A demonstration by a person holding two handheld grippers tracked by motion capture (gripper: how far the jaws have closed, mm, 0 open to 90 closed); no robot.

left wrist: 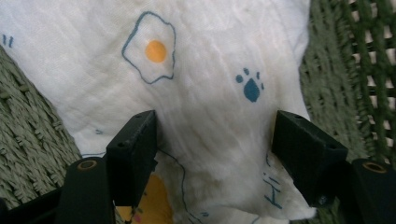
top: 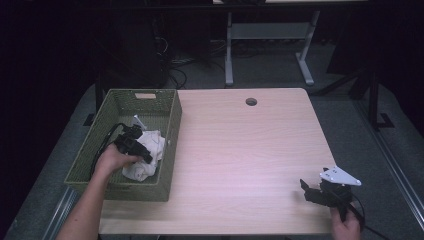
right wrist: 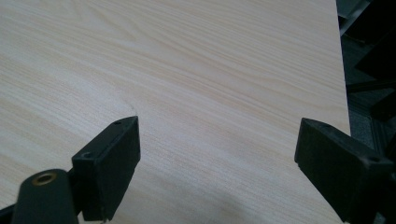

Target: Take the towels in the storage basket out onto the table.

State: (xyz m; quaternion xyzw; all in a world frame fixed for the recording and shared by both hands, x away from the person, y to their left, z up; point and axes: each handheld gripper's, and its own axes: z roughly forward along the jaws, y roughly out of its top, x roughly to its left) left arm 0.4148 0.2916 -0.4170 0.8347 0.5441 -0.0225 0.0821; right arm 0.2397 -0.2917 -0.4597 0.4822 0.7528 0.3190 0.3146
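Note:
A white cloth (top: 148, 155) printed with fried eggs and blue paw marks lies crumpled inside a green woven basket (top: 170, 145) at the table's left. My left gripper (top: 141, 150) reaches down into the basket and stands open, its jaws on either side of a fold of the cloth (left wrist: 205, 93). In the left gripper view the left gripper (left wrist: 215, 144) has cloth between its jaws without pinching it. My right gripper (top: 306, 190) hovers open over bare wood near the table's front right corner, and in the right gripper view the right gripper (right wrist: 219, 163) holds nothing.
The light wooden table (top: 240, 150) has a round cable hole (top: 251, 102) near its far edge. Its right edge (right wrist: 343, 93) runs close beside my right gripper. Beyond the table stand a desk frame's white legs (top: 229, 50) and cables on the floor.

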